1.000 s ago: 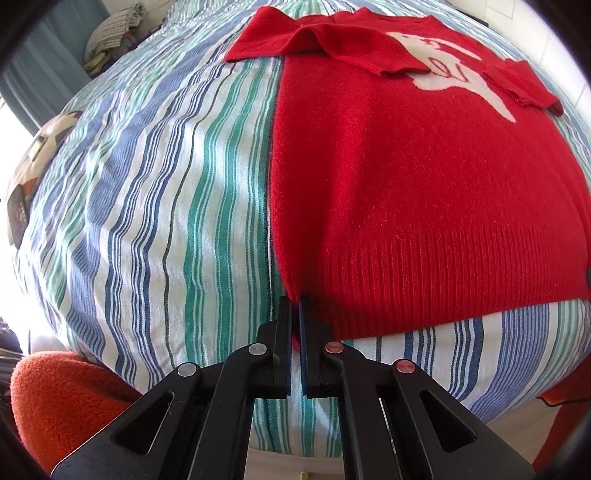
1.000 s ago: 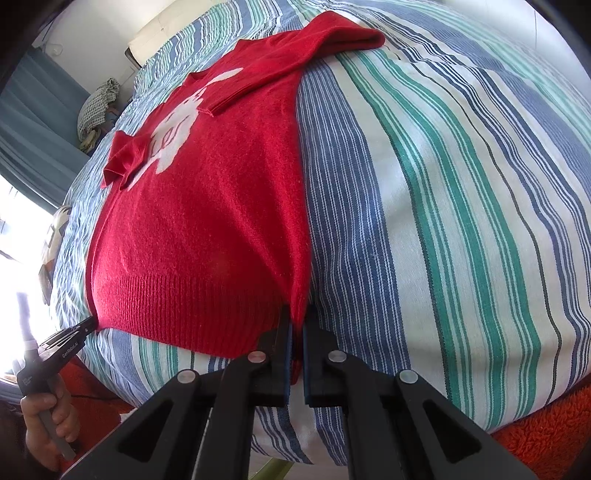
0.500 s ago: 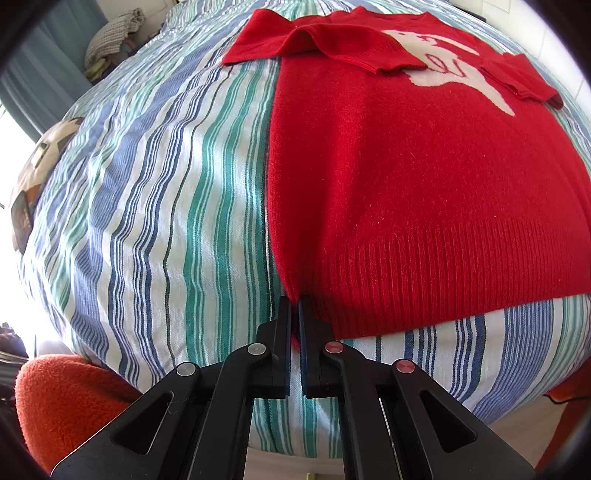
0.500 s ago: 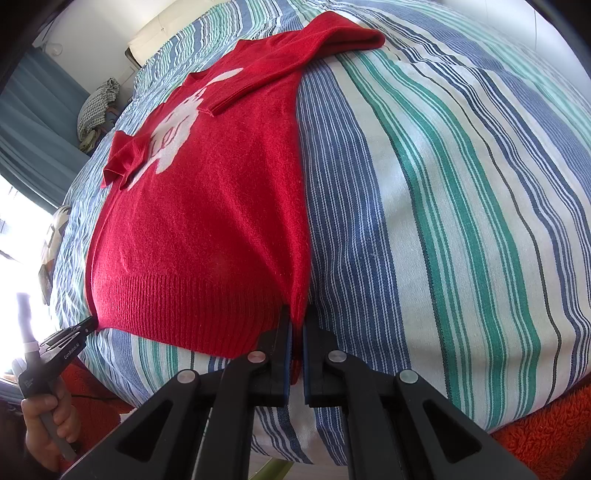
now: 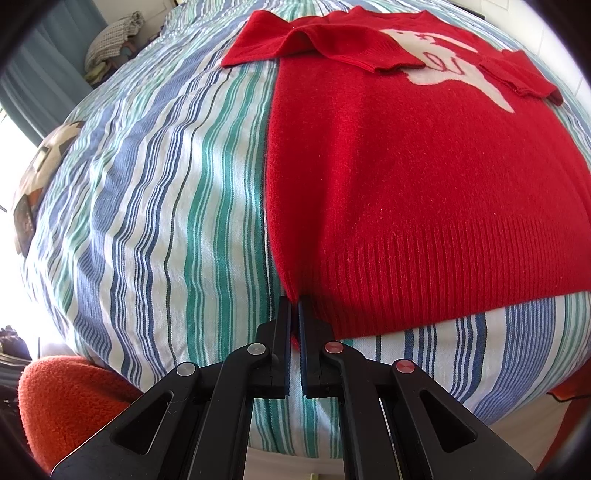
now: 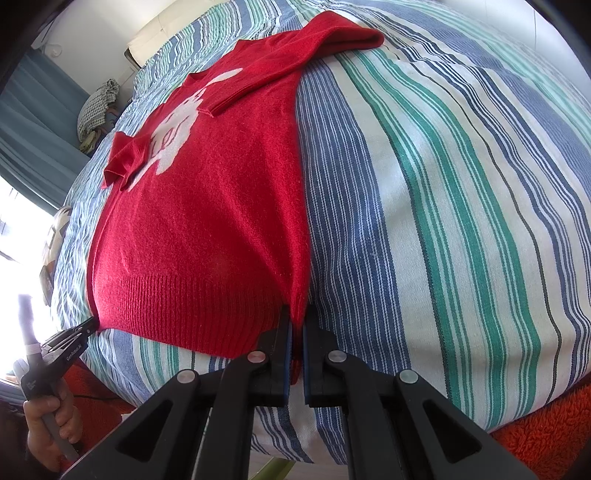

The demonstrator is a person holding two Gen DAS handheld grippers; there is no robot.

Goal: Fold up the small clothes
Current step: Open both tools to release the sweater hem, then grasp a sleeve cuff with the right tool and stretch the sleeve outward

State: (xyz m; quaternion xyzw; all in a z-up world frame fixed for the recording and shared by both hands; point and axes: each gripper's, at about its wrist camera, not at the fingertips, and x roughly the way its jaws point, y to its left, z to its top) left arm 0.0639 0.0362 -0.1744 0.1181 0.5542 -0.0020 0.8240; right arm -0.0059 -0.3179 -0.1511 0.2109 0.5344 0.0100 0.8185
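A small red knit sweater [image 5: 406,166] with a white figure on the chest lies flat on the striped bedspread, both sleeves folded in over the chest. It also shows in the right wrist view [image 6: 207,206]. My left gripper [image 5: 294,302] is shut on the left corner of the ribbed hem. My right gripper [image 6: 297,314] is shut on the right corner of the hem. The left gripper [image 6: 86,325] also shows at the lower left of the right wrist view, held in a hand.
The striped bedspread [image 5: 147,206] covers a bed that drops away at the near edge. An orange fleece [image 5: 70,398] lies below the near edge. A football-pattern cushion [image 5: 40,173] sits at the left. A checked cloth bundle [image 5: 110,33] lies at the far left by a blue curtain.
Both grippers stay shut on the hem corners. The left wrist view has shifted slightly, with the sweater looking a little more stretched flat. Nothing was let go.
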